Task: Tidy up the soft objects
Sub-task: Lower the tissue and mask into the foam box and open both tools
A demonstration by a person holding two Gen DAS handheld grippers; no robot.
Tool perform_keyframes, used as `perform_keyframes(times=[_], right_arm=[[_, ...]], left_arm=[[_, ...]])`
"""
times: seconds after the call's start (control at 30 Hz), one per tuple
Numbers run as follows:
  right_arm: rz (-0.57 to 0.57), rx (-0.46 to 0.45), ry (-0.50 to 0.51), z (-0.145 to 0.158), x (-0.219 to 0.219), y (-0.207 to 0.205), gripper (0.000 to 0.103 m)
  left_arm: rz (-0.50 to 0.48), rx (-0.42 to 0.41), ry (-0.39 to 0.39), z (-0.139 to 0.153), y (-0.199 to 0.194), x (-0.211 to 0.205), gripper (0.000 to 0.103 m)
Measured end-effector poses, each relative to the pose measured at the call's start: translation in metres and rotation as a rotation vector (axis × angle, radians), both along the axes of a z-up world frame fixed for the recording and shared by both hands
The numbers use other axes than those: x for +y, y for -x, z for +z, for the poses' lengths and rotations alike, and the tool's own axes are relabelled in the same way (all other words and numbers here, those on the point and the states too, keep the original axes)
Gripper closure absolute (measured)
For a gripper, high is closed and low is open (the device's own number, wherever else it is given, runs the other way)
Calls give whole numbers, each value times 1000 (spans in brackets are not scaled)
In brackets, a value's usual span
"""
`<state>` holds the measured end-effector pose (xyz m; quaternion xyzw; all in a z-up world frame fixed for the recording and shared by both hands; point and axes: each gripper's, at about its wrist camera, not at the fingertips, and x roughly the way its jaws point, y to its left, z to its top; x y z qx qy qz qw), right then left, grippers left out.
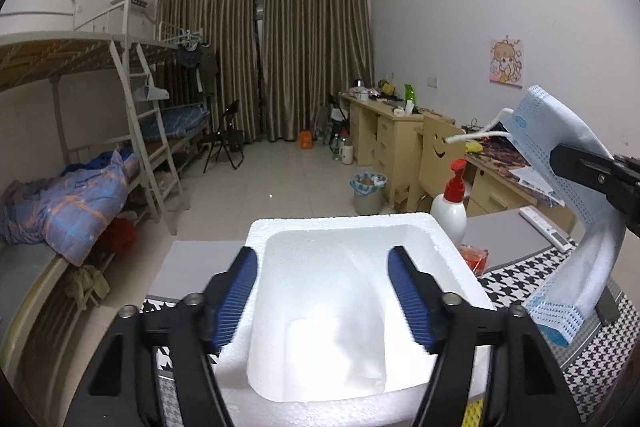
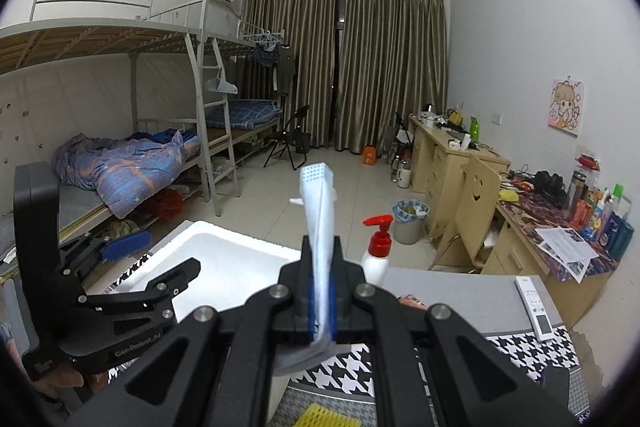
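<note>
A white foam box (image 1: 440,239) sits on the houndstooth table, with a pale soft item lying inside it (image 1: 340,339). My left gripper (image 1: 323,297) is open and empty, its blue-padded fingers spread over the box. My right gripper (image 2: 321,291) is shut on a light blue face mask (image 2: 318,211), which sticks up between the jaws. In the left wrist view the mask (image 1: 560,163) hangs from the right gripper (image 1: 584,171) to the right of the box, above the table. The box also shows in the right wrist view (image 2: 224,259), with the left gripper (image 2: 132,259) over it.
A white pump bottle with a red top (image 1: 450,207) stands behind the box. A red packet (image 1: 474,257), a grey mat (image 1: 508,239) and a white remote (image 2: 536,307) lie on the table. A yellow mesh item (image 2: 320,417) lies near the front edge. Bunk beds stand left, desks right.
</note>
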<state>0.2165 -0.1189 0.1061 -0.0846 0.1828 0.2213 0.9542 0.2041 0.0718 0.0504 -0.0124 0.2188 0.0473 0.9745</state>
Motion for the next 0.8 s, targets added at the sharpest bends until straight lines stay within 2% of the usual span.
perform_keyframes(times=[0.03, 0.1, 0.27, 0.4, 0.8], right_arm=[[0, 3, 2, -1, 1, -1, 96], [0, 8, 7, -2, 3, -2, 95], [9, 13, 9, -2, 8, -5, 96], [20, 13, 22, -2, 15, -8, 96], [84, 28, 30, -2, 39, -7, 96]], left_arm=[[2, -1, 0, 0, 0, 1, 21], [5, -7, -1, 0, 1, 2, 16], [27, -31, 7, 3, 9, 10, 11], [62, -70, 12, 9, 21, 19, 3], [116, -105, -8, 15, 40, 32, 3]])
